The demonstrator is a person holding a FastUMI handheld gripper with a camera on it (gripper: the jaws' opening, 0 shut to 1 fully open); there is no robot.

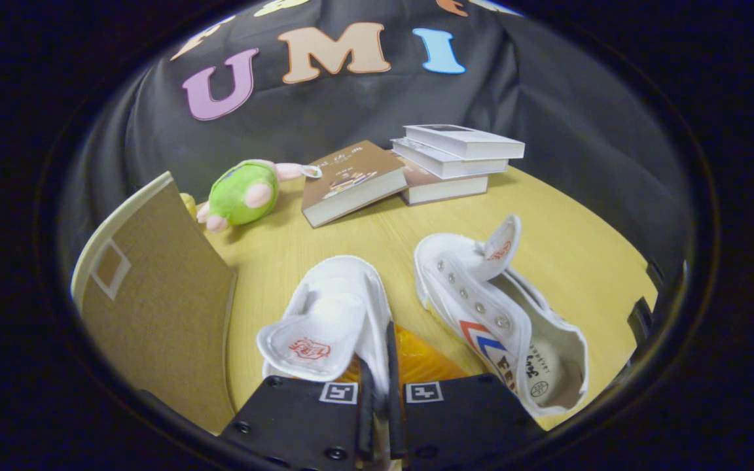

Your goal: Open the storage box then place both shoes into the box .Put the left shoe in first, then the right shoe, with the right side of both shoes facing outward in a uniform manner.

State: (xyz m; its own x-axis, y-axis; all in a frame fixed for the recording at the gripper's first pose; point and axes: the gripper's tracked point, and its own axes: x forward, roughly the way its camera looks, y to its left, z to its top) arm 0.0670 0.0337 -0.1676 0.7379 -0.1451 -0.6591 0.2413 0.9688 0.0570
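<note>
Your jaws are drawn nearly together, the gripper [377,386] pinching the thin side wall of the nearer white shoe [334,320] with a finger on either face of the canvas. That shoe sits just ahead of the fingers, its tongue flopped back toward you with a red mark on it, and an orange sole showing between the shoe and the fingers. You see the second white shoe [501,314] just to the right of the first, apart from it, lying on the yellow wooden table [580,242]; its tongue stands up, a row of metal eyelets runs along its side, and red and blue chevron stripes mark the canvas near its opening. To your left the storage box [154,294] shows one tan, cardboard-like panel standing upright, with a pale rim along the top. Beyond the shoes you have a green and pink plush toy [243,193] lying on its side, a brown-covered book [351,180] leaning beside it, and a stack of books [452,160] further right.
</note>
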